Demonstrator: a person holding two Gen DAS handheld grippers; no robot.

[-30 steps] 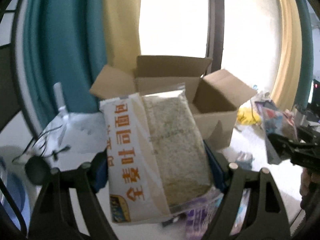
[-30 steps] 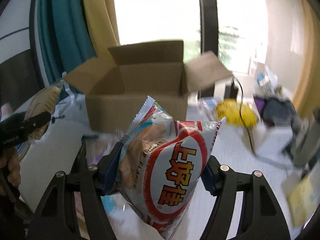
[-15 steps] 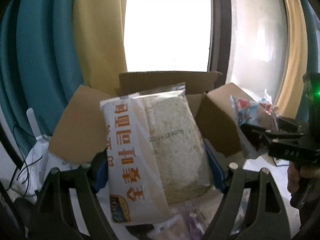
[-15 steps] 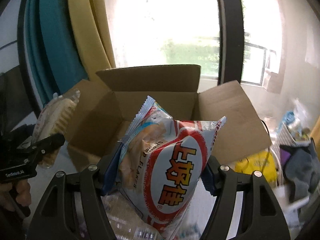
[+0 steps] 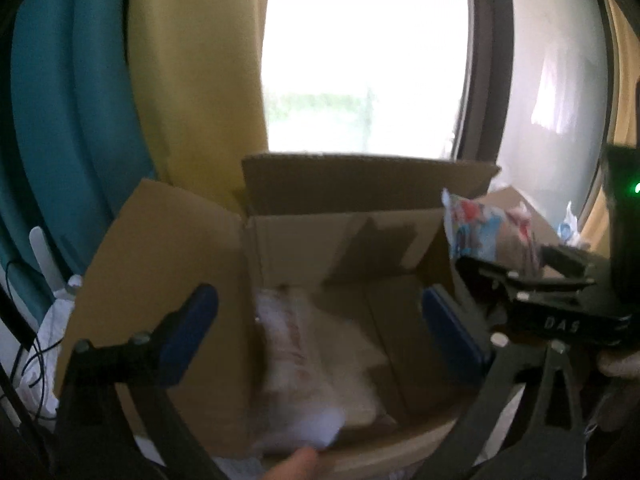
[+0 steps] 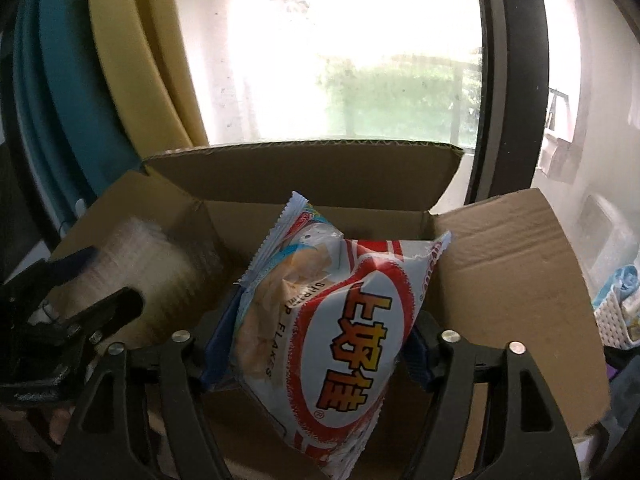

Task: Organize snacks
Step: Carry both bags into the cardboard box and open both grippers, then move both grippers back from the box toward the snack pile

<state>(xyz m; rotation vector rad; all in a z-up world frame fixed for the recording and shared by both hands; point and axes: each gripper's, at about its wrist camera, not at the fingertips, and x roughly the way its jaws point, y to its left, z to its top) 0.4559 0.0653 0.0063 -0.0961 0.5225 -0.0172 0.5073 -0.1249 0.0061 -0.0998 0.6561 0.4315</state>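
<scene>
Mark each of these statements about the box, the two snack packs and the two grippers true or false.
1. The cardboard box has its flaps open. True.
2. The shrimp flakes bag lies on the box floor. False: it sits between the right gripper fingers, above the box.
3. The left gripper has nothing between its fingers. True: its jaws are opening, and the bread pack is blurred inside the box.
4. The box stands before a closed door. False: a bright window is behind it.
</scene>
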